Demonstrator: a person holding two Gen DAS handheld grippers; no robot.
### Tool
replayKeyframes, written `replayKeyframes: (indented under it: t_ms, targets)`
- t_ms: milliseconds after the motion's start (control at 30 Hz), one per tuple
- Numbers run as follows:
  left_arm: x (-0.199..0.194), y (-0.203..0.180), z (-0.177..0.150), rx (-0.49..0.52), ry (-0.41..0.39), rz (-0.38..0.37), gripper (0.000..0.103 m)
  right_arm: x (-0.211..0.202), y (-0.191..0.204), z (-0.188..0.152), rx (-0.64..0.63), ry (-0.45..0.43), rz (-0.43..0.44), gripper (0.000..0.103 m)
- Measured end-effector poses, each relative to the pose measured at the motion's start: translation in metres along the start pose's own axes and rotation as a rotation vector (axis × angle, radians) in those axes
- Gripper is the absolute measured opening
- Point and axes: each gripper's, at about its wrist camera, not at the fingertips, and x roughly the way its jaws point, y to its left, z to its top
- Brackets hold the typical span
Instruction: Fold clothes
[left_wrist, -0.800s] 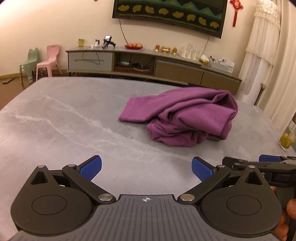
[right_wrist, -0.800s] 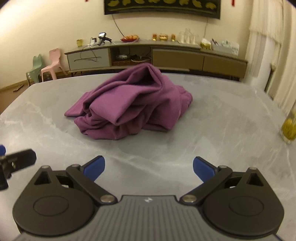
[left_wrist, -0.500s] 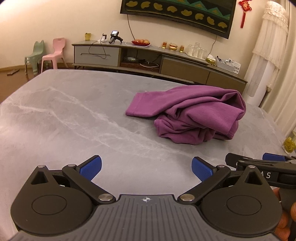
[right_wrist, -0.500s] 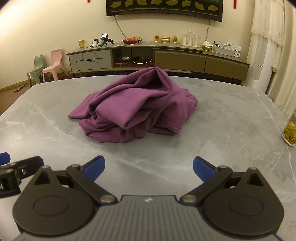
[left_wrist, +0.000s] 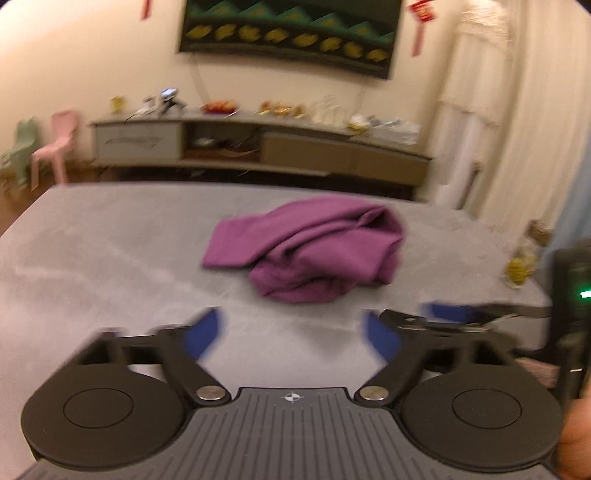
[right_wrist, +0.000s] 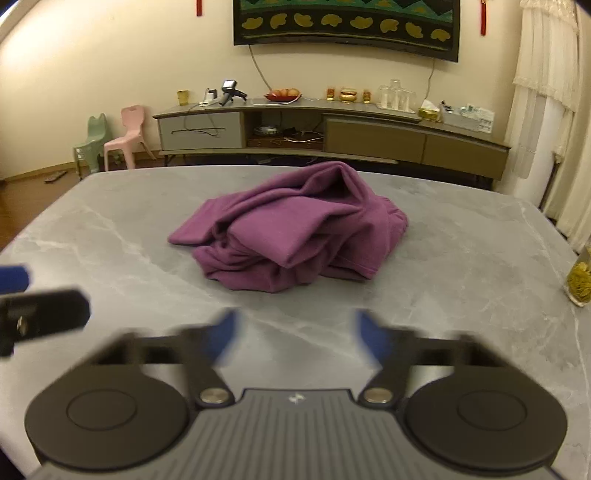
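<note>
A crumpled purple garment (left_wrist: 310, 247) lies in a heap in the middle of the grey marble table (left_wrist: 92, 266); it also shows in the right wrist view (right_wrist: 295, 236). My left gripper (left_wrist: 291, 336) is open and empty, above the table's near part, well short of the garment. My right gripper (right_wrist: 293, 338) is open and empty too, facing the heap from the near side. Both pairs of blue fingertips are blurred by motion. The right gripper's fingers (left_wrist: 443, 314) show at the right of the left wrist view, and the left gripper's finger (right_wrist: 40, 314) at the left of the right wrist view.
A glass jar with yellow contents (right_wrist: 580, 284) stands at the table's right edge, also in the left wrist view (left_wrist: 521, 266). Behind the table are a long low cabinet (right_wrist: 332, 129), small pink (right_wrist: 125, 140) and green (right_wrist: 90, 142) chairs, and white curtains (right_wrist: 546, 110).
Both grippers have pulled back and risen, so the garment looks smaller and farther. Both pairs of jaws have narrowed a little and are blurred. The garment has not moved.
</note>
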Motion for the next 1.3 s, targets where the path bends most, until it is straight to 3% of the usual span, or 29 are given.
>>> replayKeyframes:
  t_ms: [33, 67, 100, 133, 267, 433, 633, 667, 700, 733, 767, 800, 833, 867, 967, 1167, 1233, 1300]
  targets:
    - [-0.004, -0.002, 0.003, 0.011, -0.007, -0.006, 0.031, -0.002, 0.001, 0.001, 0.011, 0.0, 0.013, 0.015]
    - [-0.007, -0.003, 0.004, 0.017, -0.016, -0.013, 0.022, -0.005, 0.002, 0.002, 0.018, -0.003, 0.024, 0.003]
    - [-0.008, -0.003, 0.004, 0.019, -0.021, -0.017, 0.008, -0.009, 0.005, 0.001, 0.014, -0.014, 0.025, 0.001]
    - [-0.01, -0.002, 0.004, 0.019, -0.027, -0.02, 0.002, -0.013, 0.009, 0.0, 0.0, -0.025, 0.015, 0.001]
    - [-0.017, 0.008, 0.006, 0.005, -0.056, -0.025, 0.0, -0.03, 0.023, 0.0, -0.043, -0.048, -0.043, 0.0]
    - [-0.018, 0.027, 0.027, -0.038, -0.073, -0.016, 0.0, -0.053, 0.049, 0.028, -0.161, -0.031, -0.096, 0.0]
    - [0.01, 0.028, 0.05, -0.016, -0.013, 0.024, 0.0, -0.044, 0.057, 0.051, -0.24, -0.015, -0.161, 0.001]
    - [0.017, 0.028, 0.054, -0.008, 0.001, 0.029, 0.0, -0.037, 0.055, 0.054, -0.232, -0.005, -0.167, 0.003]
    - [0.024, 0.028, 0.058, 0.0, 0.014, 0.032, 0.001, -0.03, 0.052, 0.056, -0.223, 0.006, -0.174, 0.014]
    - [0.031, 0.029, 0.061, 0.006, 0.022, 0.036, 0.011, -0.022, 0.049, 0.059, -0.213, 0.017, -0.178, 0.022]
    - [0.038, 0.03, 0.063, 0.011, 0.027, 0.041, 0.022, -0.013, 0.046, 0.061, -0.206, 0.027, -0.184, 0.042]
    - [0.045, 0.031, 0.066, 0.017, 0.032, 0.045, 0.063, -0.004, 0.044, 0.064, -0.206, 0.03, -0.193, 0.057]
    - [0.05, 0.033, 0.067, 0.013, 0.016, 0.048, 0.096, 0.005, 0.041, 0.066, -0.204, 0.035, -0.199, 0.059]
    - [0.055, 0.035, 0.066, 0.004, -0.009, 0.05, 0.102, 0.015, 0.038, 0.067, -0.198, 0.044, -0.196, 0.06]
    - [0.078, 0.049, 0.056, -0.058, -0.024, -0.004, 0.102, 0.043, 0.028, 0.069, -0.177, 0.064, -0.191, 0.063]
    - [0.133, 0.074, 0.031, -0.167, 0.121, -0.046, 0.102, 0.096, 0.007, 0.057, -0.144, 0.135, -0.174, 0.067]
    - [0.139, 0.077, 0.029, -0.141, 0.117, -0.037, 0.102, 0.105, -0.002, 0.057, -0.111, 0.154, -0.151, 0.072]
    - [0.143, 0.081, 0.026, -0.124, 0.114, -0.026, 0.102, 0.106, -0.014, 0.06, -0.058, 0.142, -0.135, 0.085]
